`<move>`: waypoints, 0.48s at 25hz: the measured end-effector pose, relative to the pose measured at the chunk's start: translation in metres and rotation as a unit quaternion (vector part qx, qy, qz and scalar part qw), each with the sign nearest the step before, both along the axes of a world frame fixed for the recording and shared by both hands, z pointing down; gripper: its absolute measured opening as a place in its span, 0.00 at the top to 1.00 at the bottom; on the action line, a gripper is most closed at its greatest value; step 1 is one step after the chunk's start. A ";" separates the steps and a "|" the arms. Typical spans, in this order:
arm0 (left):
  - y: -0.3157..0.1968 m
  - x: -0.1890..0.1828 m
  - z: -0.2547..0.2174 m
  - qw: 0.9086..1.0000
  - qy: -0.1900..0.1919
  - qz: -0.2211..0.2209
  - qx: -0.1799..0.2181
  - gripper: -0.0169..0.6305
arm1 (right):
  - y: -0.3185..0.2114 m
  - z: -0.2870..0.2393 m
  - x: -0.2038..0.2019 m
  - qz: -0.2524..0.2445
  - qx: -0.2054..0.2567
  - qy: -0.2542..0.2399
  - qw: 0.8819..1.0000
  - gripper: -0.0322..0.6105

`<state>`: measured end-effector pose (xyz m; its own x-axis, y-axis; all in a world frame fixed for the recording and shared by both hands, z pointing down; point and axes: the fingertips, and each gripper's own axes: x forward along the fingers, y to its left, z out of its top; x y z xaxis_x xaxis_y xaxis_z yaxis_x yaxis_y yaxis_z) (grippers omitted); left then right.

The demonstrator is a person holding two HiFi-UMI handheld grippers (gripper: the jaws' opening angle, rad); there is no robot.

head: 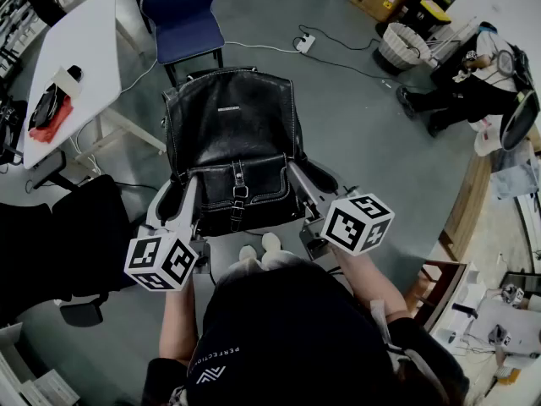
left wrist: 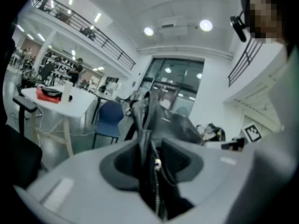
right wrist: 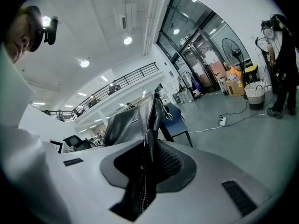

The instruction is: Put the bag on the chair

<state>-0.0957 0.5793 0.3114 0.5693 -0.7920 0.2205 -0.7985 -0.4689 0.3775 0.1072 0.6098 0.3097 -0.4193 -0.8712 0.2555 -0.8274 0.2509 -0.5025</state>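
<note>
Left claw (head: 184, 194) of mine is clamped on the left edge of the black bag (head: 232, 134), and my right claw (head: 297, 176) is pinched onto its right edge. I hold the bag up in the air between them; the blue chair (head: 182, 15) stands beyond it.

A large open lab or workshop hall: grey concrete floor (head: 355, 125), white worktable (head: 76, 53), blue chair (head: 182, 11), trailing power strip (head: 305, 41), upper balcony railing (left wrist: 93, 33), glass doors (right wrist: 201, 50).
</note>
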 end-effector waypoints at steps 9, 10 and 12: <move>0.003 0.000 0.002 1.000 -0.010 0.002 -0.011 0.74 | 0.001 0.009 0.000 0.005 -0.015 -0.016 1.000 0.84; 0.003 0.000 0.003 1.000 -0.011 0.002 -0.012 0.74 | 0.001 0.010 0.001 0.005 -0.017 -0.017 1.000 0.84; 0.004 -0.002 0.005 1.000 -0.011 0.002 -0.016 0.74 | 0.001 0.013 -0.001 0.003 -0.022 -0.018 1.000 0.84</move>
<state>-0.0973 0.5837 0.3164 0.5665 -0.7827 0.2578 -0.8054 -0.4596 0.3743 0.1064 0.6110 0.3226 -0.4239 -0.8619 0.2784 -0.8098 0.2230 -0.5426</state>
